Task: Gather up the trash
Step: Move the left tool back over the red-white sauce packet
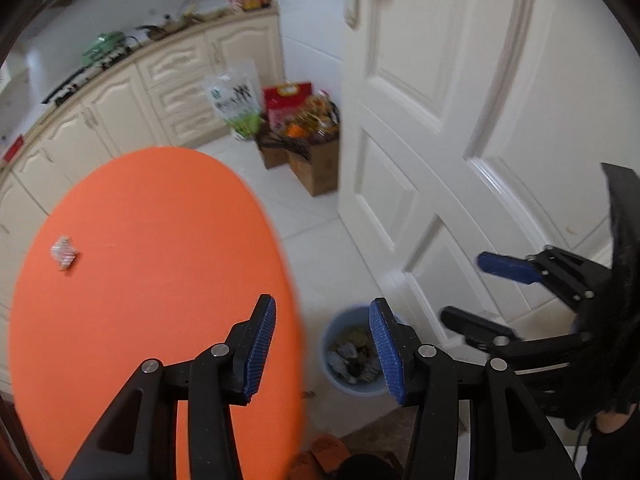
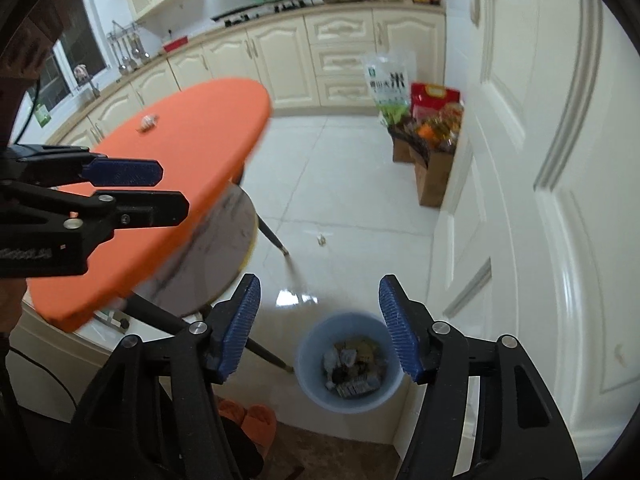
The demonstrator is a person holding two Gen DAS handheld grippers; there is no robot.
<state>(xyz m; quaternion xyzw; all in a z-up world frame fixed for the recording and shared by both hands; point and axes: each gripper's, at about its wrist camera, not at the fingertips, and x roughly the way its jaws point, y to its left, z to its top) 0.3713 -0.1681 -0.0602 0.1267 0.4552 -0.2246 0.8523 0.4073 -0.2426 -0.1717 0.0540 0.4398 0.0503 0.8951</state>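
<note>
Left wrist cam first: the left gripper point(image 1: 322, 346) is hanging there with its blue pads spread apart and nothing between them, so it's released. It's sitting over the edge of the round orange table point(image 1: 160, 280), and there's one little crumpled wrapper point(image 1: 64, 253) lying on the tabletop, far left side, well away from the fingers. Down on the white tile floor, the blue trash bin point(image 1: 332, 376) is peeking out between the two fingers, already holding a pile of scraps. Off to the right the right gripper point(image 1: 468, 286) is poking in sideways in front of the white door point(image 1: 460, 120), jaws apart too. Right wrist cam: the right gripper point(image 2: 318, 328) is also gaping open and empty, pointing down right above the trash bin point(image 2: 316, 392), which is sitting on the floor next to the door point(image 2: 540, 160). The wrapper point(image 2: 148, 122) is showing up on the table point(image 2: 180, 140) over on the left, and there's a small scrap point(image 2: 321, 239) lying on the floor tiles past the bin. The left gripper point(image 2: 176, 188) is sticking in from the left, in front of the table.
</note>
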